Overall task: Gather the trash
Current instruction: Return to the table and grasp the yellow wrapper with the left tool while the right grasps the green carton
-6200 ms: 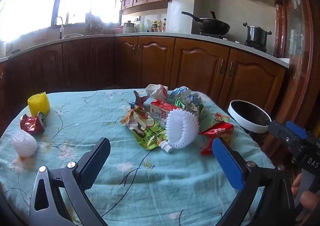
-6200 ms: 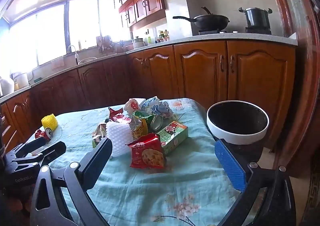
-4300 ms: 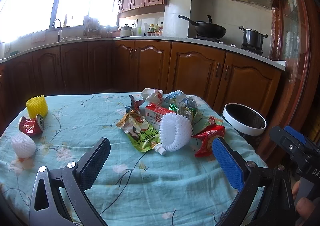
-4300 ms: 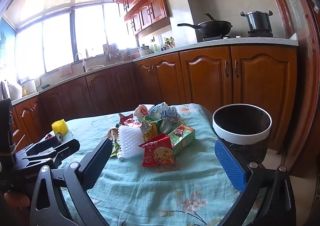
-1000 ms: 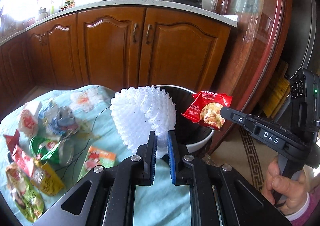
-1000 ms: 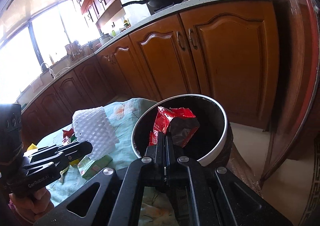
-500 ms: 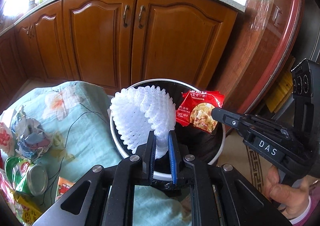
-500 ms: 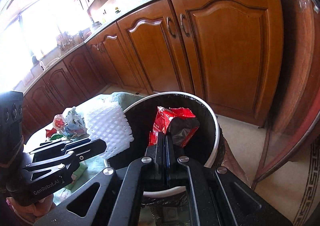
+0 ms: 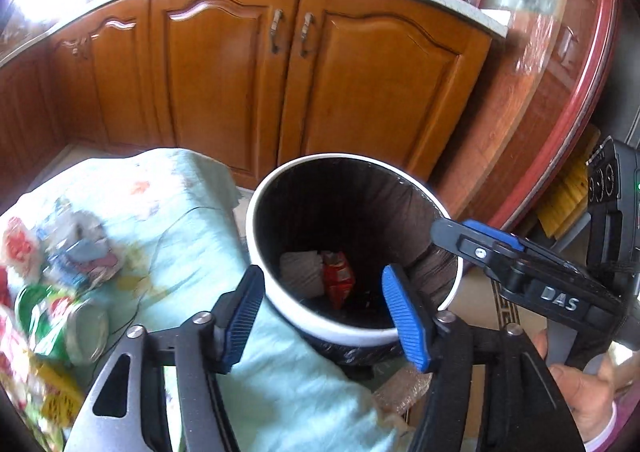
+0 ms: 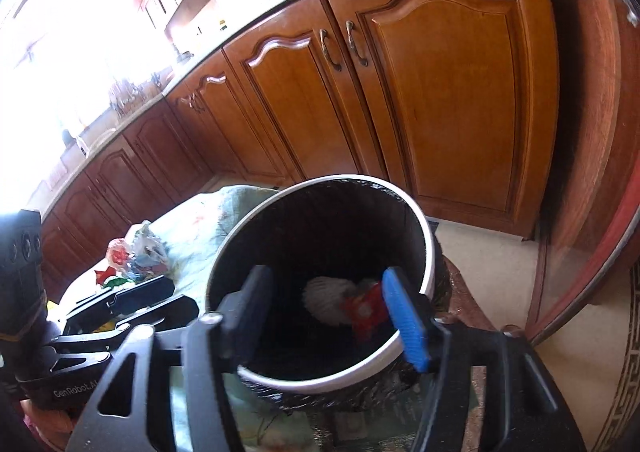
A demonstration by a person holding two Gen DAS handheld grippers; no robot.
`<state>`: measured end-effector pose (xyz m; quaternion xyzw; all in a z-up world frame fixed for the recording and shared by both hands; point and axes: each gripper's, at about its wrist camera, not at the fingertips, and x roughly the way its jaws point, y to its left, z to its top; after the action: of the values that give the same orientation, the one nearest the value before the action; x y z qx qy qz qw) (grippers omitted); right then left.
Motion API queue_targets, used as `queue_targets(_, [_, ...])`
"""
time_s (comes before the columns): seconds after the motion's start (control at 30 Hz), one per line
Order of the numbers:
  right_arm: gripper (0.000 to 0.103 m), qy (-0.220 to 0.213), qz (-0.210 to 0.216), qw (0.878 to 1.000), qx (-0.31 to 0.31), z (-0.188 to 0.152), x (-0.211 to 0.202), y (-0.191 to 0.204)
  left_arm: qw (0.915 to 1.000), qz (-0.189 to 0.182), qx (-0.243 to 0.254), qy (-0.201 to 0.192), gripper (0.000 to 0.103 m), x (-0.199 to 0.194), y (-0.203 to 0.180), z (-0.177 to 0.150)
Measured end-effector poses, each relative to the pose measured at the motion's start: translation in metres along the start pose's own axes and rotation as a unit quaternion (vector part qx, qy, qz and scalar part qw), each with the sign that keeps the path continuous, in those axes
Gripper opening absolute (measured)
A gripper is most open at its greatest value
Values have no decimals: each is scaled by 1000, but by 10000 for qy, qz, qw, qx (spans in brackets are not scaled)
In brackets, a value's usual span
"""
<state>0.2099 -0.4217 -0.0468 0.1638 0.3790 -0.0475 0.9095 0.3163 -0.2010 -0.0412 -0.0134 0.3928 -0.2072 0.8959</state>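
Observation:
The white-rimmed trash bin (image 9: pixel 256 252) with a black liner stands beside the table. Inside it lie the white foam fruit net (image 9: pixel 300 274) and the red snack bag (image 9: pixel 338 276); both also show in the right wrist view, the net (image 10: pixel 328 298) and the bag (image 10: pixel 366 310). My left gripper (image 9: pixel 324 316) is open and empty above the bin's near rim. My right gripper (image 10: pixel 332 316) is open and empty over the bin (image 10: pixel 424 236). The right gripper also shows in the left wrist view (image 9: pixel 480 242).
The table with the light blue cloth (image 9: pixel 168 204) carries more trash: a green can (image 9: pixel 68 324), crumpled wrappers (image 9: pixel 80 252) and yellow packets (image 9: pixel 48 392). Wooden kitchen cabinets (image 9: pixel 280 72) stand behind the bin. A red-framed glass door (image 9: pixel 560 72) is on the right.
Both grippers have opened. The foam net has dropped from the left gripper and the red snack bag from the right one; both now lie in the bin.

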Motion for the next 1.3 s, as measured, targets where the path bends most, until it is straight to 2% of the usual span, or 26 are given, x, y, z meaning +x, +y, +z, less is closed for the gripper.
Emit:
queue_targets(0.03, [83, -53, 31, 10000, 21, -3, -3, 2, 10000, 30, -35, -58, 64, -6, 2, -4])
queue_targets(0.13, [89, -155, 102, 9998, 50, -11, -12, 12, 9996, 132, -167, -191, 68, -23, 7, -20])
queue_targets(0.47, [93, -203, 348, 9992, 78, -42, -31, 53, 9968, 378, -617, -331, 68, -80, 35, -73])
queue_targets(0.8, [94, 81, 617, 9980, -58, -75, -29, 94, 9880, 704, -1299, -459, 68, -137, 76, -114])
queue_targets(1.13, [94, 327, 707, 9966, -277, -91, -20, 130, 9807, 825, -1714, -452, 70, -164, 102, -129])
queue_targets(1.3, [94, 414, 699, 9962, -314, -93, -11, 139, 9794, 762, -1838, -334, 71, -156, 120, -120])
